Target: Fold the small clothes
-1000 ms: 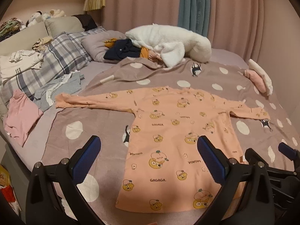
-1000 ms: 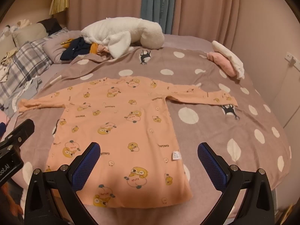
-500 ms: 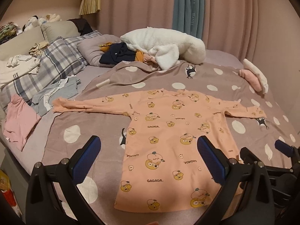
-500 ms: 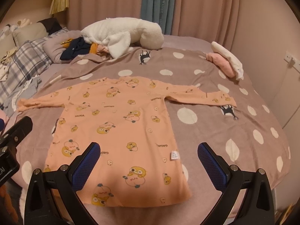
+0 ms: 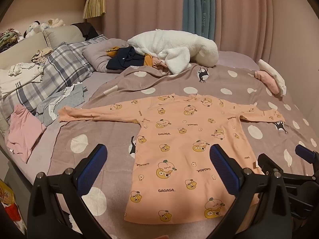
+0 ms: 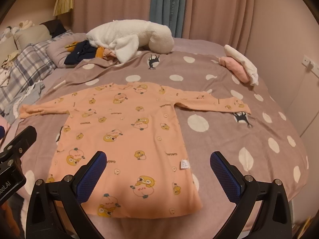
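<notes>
In the left wrist view, the orange shirt now sits lower and a little left in the frame than a second ago. More curtain shows above. In the right wrist view it shifts slightly lower too.

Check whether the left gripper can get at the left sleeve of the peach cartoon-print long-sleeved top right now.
Probably yes. The left gripper is open, holding nothing, and the left sleeve of the peach cartoon-print top lies flat and uncovered on the dotted blanket. It is ahead and leftward, so some travel is needed.
</notes>
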`<state>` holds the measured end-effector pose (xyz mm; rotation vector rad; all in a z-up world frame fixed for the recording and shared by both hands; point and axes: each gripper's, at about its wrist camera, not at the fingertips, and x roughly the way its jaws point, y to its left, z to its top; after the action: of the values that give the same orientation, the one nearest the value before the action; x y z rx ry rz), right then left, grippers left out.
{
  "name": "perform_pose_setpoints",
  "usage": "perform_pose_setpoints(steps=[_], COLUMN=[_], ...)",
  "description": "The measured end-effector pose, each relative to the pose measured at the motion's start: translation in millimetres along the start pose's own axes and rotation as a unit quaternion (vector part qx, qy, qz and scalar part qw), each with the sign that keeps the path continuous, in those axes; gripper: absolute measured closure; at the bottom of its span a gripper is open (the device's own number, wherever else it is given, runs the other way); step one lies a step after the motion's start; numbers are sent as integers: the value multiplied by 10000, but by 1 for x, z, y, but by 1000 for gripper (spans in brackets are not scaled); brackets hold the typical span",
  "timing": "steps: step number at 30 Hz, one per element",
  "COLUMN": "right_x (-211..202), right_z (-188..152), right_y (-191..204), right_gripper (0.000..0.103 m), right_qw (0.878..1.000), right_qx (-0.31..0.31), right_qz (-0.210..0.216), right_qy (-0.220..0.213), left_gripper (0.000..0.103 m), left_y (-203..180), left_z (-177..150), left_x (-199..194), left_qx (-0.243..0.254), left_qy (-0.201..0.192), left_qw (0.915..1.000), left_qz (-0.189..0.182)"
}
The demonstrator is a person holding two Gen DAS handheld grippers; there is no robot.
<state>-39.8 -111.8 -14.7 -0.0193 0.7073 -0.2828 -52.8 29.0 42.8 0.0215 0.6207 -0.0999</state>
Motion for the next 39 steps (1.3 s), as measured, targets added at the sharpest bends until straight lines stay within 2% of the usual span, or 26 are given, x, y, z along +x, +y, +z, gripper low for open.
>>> perform_pose_setpoints(steps=[17, 22, 39], right_x=[-1, -2, 2], right_z=[-1, -2, -2], right_y=[-3, -5, 0], right_gripper=[0, 0, 0], right_qw=[10000, 10000, 10000], right_qx=[30, 49, -17], right_qz=[-20, 6, 45], right_qy=[13, 27, 72], left_gripper=[0, 0, 0], left_y=[-3, -5, -8], left_z=[-4, -3, -2], left_x=[0, 1, 5], left_qx=[117, 87, 180], left_qy=[42, 88, 121], left_qw=[9999, 9999, 9998], left_qz=[83, -85, -5])
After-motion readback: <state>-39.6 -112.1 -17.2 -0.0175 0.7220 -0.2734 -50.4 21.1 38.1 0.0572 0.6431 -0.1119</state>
